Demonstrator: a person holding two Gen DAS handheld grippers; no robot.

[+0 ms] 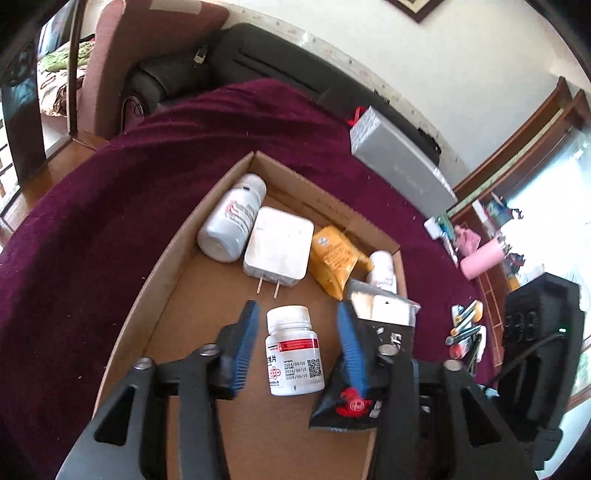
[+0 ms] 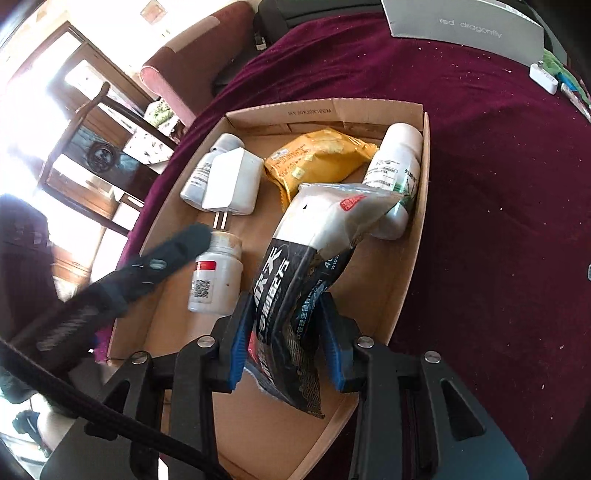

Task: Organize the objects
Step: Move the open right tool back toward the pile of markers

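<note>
An open cardboard box (image 1: 207,206) (image 2: 426,177) lies on a maroon cloth. In it are a large white bottle (image 1: 231,221), a white charger (image 1: 279,245), a yellow packet (image 1: 332,258) and another white bottle (image 2: 397,166). A small white bottle with a red label (image 1: 293,354) (image 2: 216,280) lies on the box floor between the fingers of my left gripper (image 1: 297,332). That gripper is open, with a gap on each side of the bottle. My right gripper (image 2: 286,332) is shut on a black-and-white pouch (image 2: 295,266) (image 1: 347,402), whose upper end leans over the box contents.
A grey carton (image 1: 402,162) (image 2: 465,26) lies on the cloth beyond the box. A white adapter (image 2: 543,79), a pink cylinder (image 1: 480,262), pens (image 1: 465,325) and a black device (image 1: 539,332) sit to the right. A dark bag (image 1: 258,55) and a chair lie behind.
</note>
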